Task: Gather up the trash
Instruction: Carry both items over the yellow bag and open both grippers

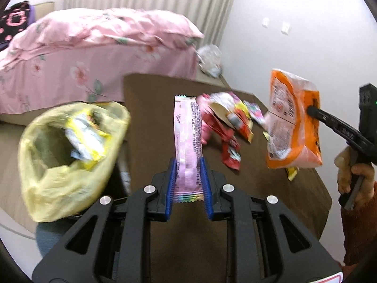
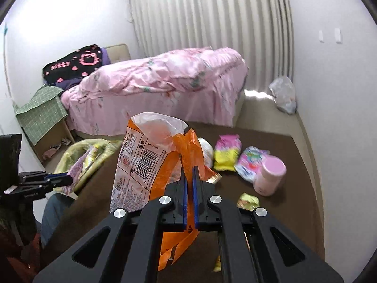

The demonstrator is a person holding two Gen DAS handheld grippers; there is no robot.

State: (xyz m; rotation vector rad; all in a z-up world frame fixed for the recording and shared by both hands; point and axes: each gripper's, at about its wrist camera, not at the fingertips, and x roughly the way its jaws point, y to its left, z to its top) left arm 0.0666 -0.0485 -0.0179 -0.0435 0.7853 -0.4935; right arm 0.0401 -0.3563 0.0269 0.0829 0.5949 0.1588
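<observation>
The brown table (image 2: 278, 212) fills the foreground, with a pink-quilted bed (image 2: 165, 80) behind it. At the table's left edge hangs the yellow trash bag (image 1: 63, 155), mouth open, a few wrappers already inside. The 2 grippers each hold 1 piece of trash above the table. The right gripper (image 2: 189, 172) is pinched almost fully closed on the crumpled top of an orange snack bag (image 2: 146, 165), which hangs limp and looks empty, light and slippery; a hold on bunched film seems safest. The left gripper (image 1: 188, 165) is clamped narrowly on the sealed end of a pink wrapper (image 1: 187, 129), which stands stiffly upright. Loose wrappers (image 1: 226, 122) and a pink jar (image 2: 271, 174) remain on the table.
</observation>
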